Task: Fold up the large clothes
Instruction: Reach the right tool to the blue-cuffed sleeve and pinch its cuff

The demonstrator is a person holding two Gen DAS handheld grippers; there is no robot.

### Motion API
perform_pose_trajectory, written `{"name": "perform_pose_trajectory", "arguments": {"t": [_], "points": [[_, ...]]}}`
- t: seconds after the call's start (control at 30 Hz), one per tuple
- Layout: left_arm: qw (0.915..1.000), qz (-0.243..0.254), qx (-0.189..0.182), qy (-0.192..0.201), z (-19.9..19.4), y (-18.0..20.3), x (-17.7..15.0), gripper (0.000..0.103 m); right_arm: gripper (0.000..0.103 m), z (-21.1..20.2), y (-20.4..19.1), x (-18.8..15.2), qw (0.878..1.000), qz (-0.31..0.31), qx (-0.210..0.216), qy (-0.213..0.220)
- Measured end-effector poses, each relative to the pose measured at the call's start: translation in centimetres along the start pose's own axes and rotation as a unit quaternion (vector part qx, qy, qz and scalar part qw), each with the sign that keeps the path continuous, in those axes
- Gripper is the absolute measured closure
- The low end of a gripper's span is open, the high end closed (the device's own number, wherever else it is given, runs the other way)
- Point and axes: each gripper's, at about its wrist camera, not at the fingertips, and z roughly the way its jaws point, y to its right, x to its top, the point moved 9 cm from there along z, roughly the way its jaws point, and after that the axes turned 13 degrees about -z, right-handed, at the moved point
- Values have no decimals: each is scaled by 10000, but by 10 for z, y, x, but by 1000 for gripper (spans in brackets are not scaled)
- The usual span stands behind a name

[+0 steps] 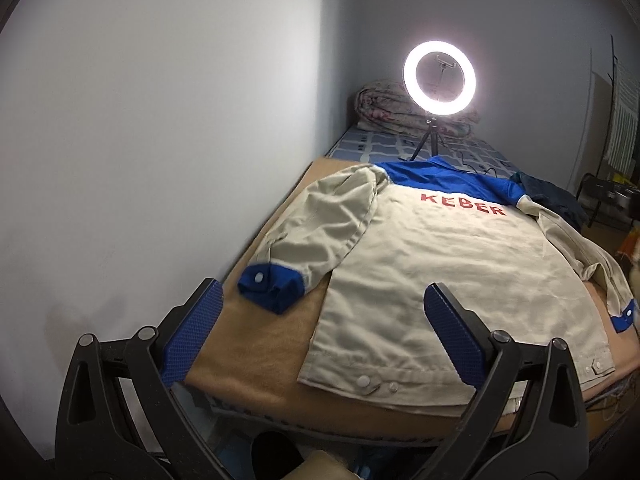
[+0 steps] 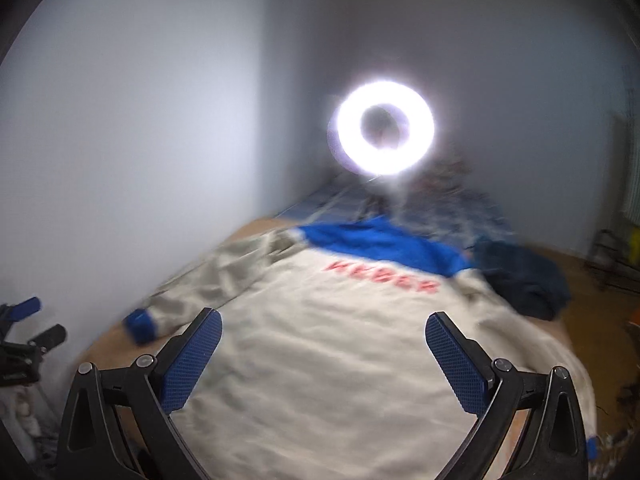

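A beige work jacket (image 1: 432, 272) with a blue yoke and red lettering lies back-up on a bed. Its left sleeve (image 1: 320, 228) is folded inward, with the blue cuff (image 1: 272, 288) resting on the tan blanket (image 1: 256, 344). Its right sleeve (image 1: 592, 268) trails off the right side. My left gripper (image 1: 324, 312) is open and empty, above the bed's near edge, in front of the hem. My right gripper (image 2: 324, 340) is open and empty, over the jacket's back (image 2: 340, 352); that view is blurred. The left gripper (image 2: 28, 320) shows at the far left there.
A lit ring light (image 1: 439, 76) on a small tripod stands at the far end of the bed, before a rolled quilt (image 1: 392, 108). A dark garment (image 1: 556, 200) lies at the right by the collar. A white wall (image 1: 160, 140) runs along the left side.
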Motion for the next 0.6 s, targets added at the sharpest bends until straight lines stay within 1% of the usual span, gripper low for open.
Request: {"name": "perform_pose_trajectory", "arguments": {"t": [0.07,0.1,0.13,0.17,0.2,0.23,0.27,0.3,0.37,0.43,0.53,0.6], "points": [[9998,-123,-21,-145,4,-10,-8,12,0,21,-17,7,9992,-29,350,-183],[9996,-179,-34,-224,7,-14,-12,14,1,36,-27,10,9979,33,580,-286],[9991,-253,-45,-336,11,-19,-16,19,5,45,-32,10,9965,86,756,-357],[9987,-302,-60,-409,13,-22,-19,27,11,62,-44,11,9933,164,1037,-475],[9981,-360,-84,-495,17,-25,-22,30,14,78,-55,11,9899,249,1256,-606],[9975,-420,-116,-565,20,-28,-24,35,18,88,-62,8,9869,324,1416,-702],[9970,-465,-141,-609,22,-30,-25,38,23,104,-74,6,9821,425,1624,-853],[9964,-517,-167,-656,24,-32,-26,38,26,119,-84,4,9774,517,1801,-979],[9955,-594,-182,-715,27,-36,-27,38,39,148,-110,-2,9631,745,2272,-1235],[9953,-609,-159,-742,30,-39,-29,38,45,175,-135,-9,9492,944,2623,-1461],[9946,-632,-157,-802,32,-43,-31,38,49,205,-174,-17,9307,1139,3003,-1752],[9945,-639,-167,-817,32,-44,-32,38,49,222,-202,-23,9136,1345,3307,-1948]]}}
